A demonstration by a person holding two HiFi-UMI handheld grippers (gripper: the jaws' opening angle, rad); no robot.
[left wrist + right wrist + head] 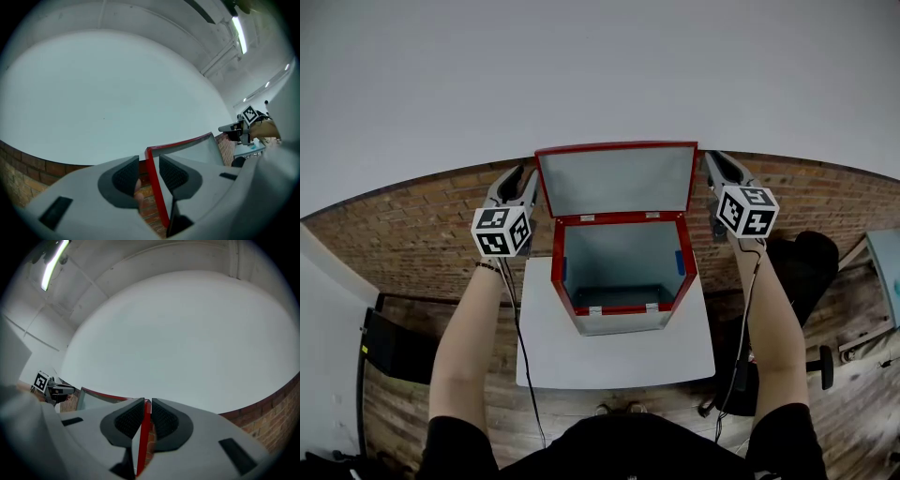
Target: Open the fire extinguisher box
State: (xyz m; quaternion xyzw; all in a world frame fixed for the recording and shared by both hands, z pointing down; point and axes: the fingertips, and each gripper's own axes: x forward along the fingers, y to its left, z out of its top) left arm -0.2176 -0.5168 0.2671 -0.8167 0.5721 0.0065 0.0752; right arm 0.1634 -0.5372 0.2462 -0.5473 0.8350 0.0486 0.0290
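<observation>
A red fire extinguisher box (619, 314) with a grey inside stands on a small white table (609, 361). Its lid (617, 180) is raised upright behind the opening. My left gripper (523, 183) is at the lid's left edge. In the left gripper view the gripper (149, 171) is open, and the red lid edge (155, 192) passes between the pads with a gap on the left side. My right gripper (717, 171) is at the lid's right edge. In the right gripper view it (146, 416) is shut on the red lid edge (143, 439).
A low brick wall (412, 234) runs behind the table, with a plain white wall above it. A black chair or bag (802, 262) sits on the wooden floor at the right, and a dark object (389, 347) at the left. Cables (520, 347) hang from both grippers.
</observation>
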